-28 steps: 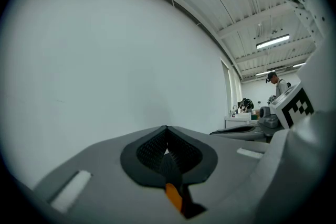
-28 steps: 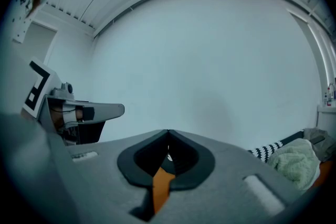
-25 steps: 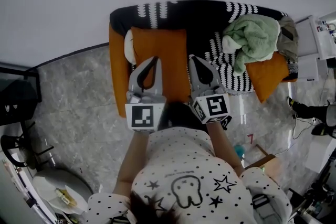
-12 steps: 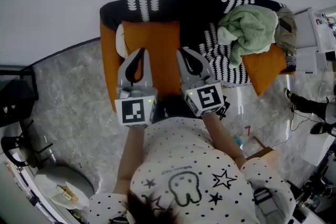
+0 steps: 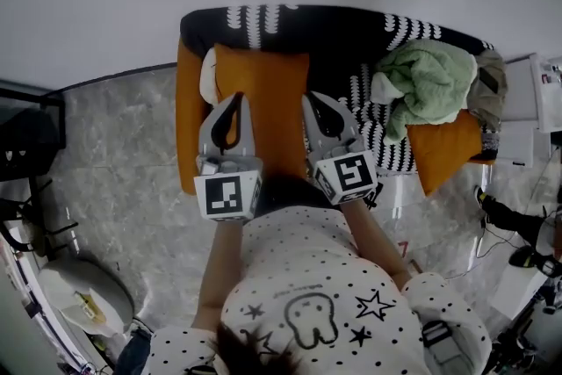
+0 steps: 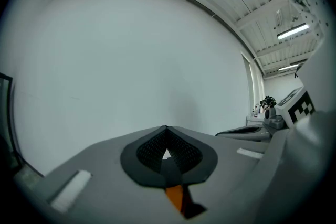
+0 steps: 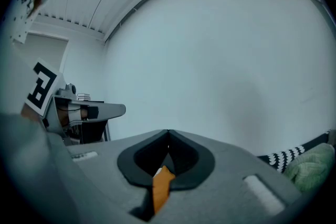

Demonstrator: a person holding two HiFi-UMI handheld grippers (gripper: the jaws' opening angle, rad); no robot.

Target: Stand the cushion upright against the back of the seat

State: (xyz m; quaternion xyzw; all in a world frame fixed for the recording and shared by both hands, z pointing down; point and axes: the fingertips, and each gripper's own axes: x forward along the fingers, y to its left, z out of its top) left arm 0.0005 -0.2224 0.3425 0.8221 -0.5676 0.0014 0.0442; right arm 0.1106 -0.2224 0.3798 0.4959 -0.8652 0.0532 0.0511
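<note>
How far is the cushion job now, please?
Done: both grippers grip the orange cushion; orange fabric shows between the shut jaws of the left gripper and the right gripper. In hand: the cushion is held over the sofa. Left: its broad face shows from above, so it seems not upright; stand it against the sofa's back, then release.

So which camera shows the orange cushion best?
The head view: nearly the whole orange cushion shows, on the seat. Each gripper view shows only an orange sliver between its jaws.
</note>
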